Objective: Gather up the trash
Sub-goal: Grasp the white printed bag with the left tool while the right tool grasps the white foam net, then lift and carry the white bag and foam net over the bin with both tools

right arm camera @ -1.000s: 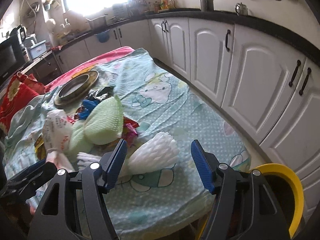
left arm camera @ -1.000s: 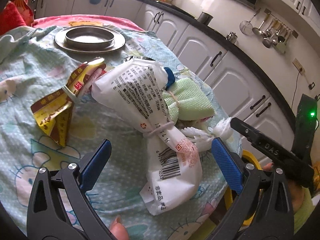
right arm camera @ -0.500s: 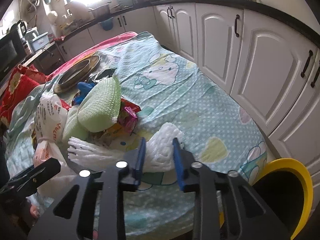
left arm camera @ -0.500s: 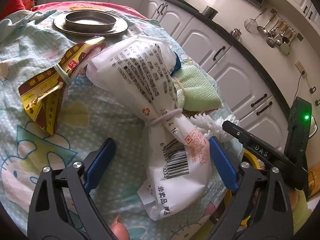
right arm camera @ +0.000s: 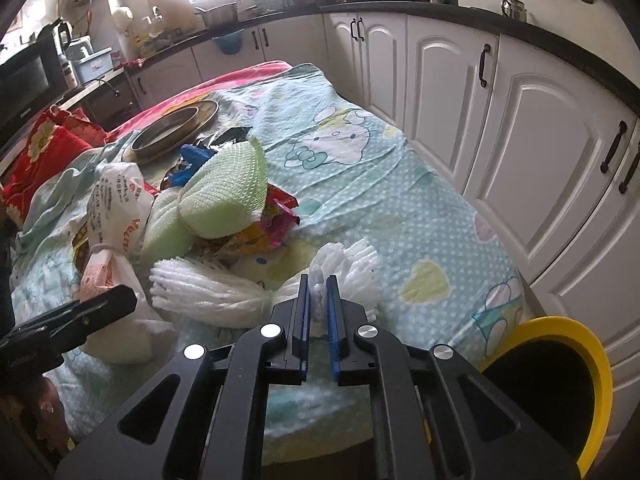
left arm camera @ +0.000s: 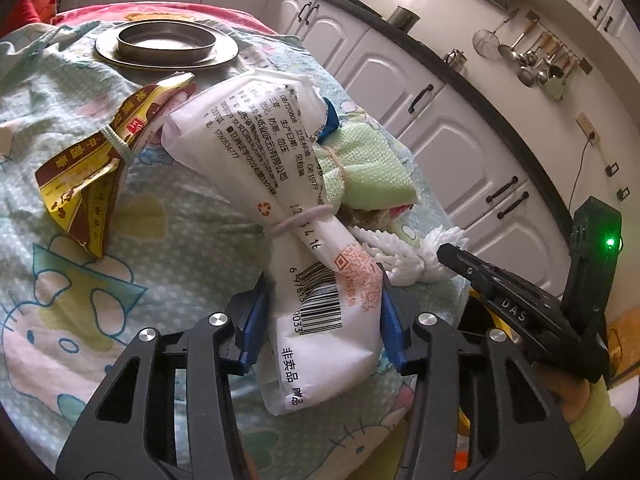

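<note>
A white printed plastic bag (left arm camera: 280, 184), tied with a rubber band, lies on the patterned tablecloth (left arm camera: 80, 280). My left gripper (left arm camera: 322, 320) is closing on its barcode end, and both blue pads touch the bag's sides. White foam fruit netting (right arm camera: 224, 288) lies near the table's front edge. My right gripper (right arm camera: 318, 300) is closing on the netting's right part, its blue pads nearly together with the foam squeezed between them. A green foam net (right arm camera: 224, 196), a yellow-brown wrapper (left arm camera: 92, 176) and colourful wrappers (right arm camera: 276, 216) lie close by.
A metal plate with a bowl (left arm camera: 166, 44) stands at the table's far end. A yellow-rimmed bin (right arm camera: 556, 396) sits below the table's right front corner. White cabinets (right arm camera: 520, 140) line the right side. A red cushion (right arm camera: 44, 152) lies at far left.
Both grippers went from wide open to closed: the left onto the white bag's lower end, the right onto the white foam netting. Neither hand shifted much.
</note>
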### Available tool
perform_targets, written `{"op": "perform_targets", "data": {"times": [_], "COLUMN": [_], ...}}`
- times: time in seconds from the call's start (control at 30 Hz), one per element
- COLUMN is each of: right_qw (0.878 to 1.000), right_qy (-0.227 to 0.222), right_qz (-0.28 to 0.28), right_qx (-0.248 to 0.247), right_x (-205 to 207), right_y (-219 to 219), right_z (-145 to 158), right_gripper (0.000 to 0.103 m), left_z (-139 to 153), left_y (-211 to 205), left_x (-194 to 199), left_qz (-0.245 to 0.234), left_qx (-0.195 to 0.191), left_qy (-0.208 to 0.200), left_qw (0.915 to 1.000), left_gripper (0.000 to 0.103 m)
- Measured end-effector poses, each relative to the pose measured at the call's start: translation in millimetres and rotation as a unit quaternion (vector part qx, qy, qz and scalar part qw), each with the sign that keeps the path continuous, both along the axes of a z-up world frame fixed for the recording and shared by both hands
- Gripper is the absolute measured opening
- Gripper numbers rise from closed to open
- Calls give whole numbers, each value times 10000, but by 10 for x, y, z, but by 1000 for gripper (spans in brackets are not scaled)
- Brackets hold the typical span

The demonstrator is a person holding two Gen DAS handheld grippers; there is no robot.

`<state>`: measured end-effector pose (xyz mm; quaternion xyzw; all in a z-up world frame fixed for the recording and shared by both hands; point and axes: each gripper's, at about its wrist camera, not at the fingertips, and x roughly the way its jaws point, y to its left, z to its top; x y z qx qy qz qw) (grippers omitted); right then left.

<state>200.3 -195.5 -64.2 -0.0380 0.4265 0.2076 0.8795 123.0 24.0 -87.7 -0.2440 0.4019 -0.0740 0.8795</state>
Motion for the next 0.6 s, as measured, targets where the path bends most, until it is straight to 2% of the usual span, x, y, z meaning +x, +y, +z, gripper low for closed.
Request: {"op": "perform_targets", "data": {"times": [0.27, 0.6], "right_qw": [9999, 9989], "right_qy": [-77, -337], "right_qz": [143, 332], "right_qx": [7, 70], "right_x": [-131, -365], "right_y": [32, 44], "right_z": [99, 322], "right_gripper": [7, 6], "left_z": [105, 354], "left_y": [56, 38], "left_x": [-90, -251], "left_qz": [63, 64], "left_qx": [37, 329], "left_qy": [-106, -456], "left_qw": [9999, 9984], "left_gripper": [35, 34]}}
